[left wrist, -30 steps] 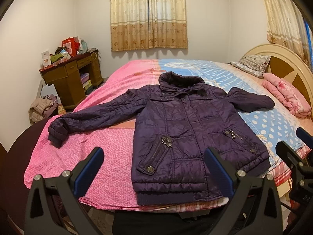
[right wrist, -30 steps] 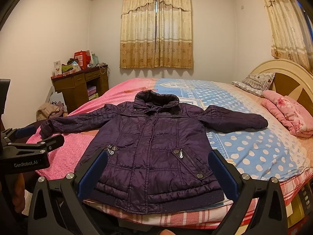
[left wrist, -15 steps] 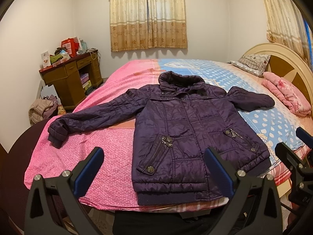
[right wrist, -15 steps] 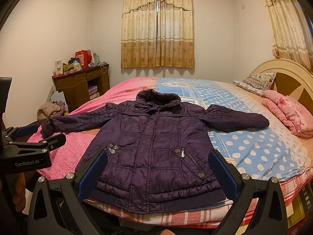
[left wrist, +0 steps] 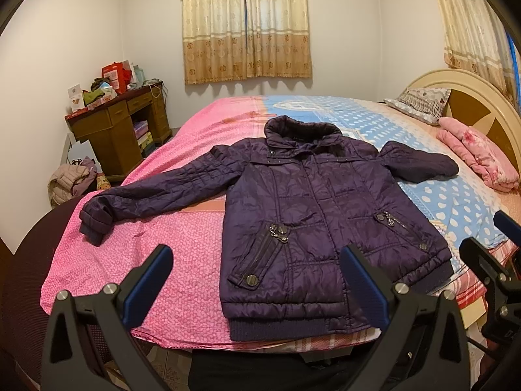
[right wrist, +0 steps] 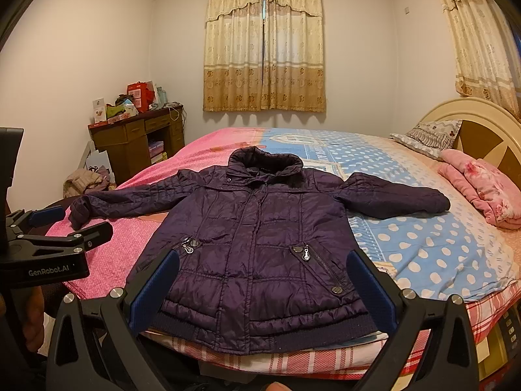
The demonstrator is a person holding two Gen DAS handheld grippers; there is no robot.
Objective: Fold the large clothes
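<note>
A dark purple quilted jacket lies face up on the bed, zipped, collar toward the far wall, both sleeves spread out sideways, hem at the near edge. My left gripper hovers open in front of the hem, nothing between its blue pads. My right gripper is likewise open and empty, held short of the hem. Each gripper shows at the edge of the other's view: the right gripper and the left gripper.
The bed carries a pink and blue dotted cover. A folded pink blanket and a pillow lie by the headboard at right. A cluttered wooden desk and a clothes pile stand at left.
Both views have shifted very slightly; the jacket lies as before and both grippers stay open.
</note>
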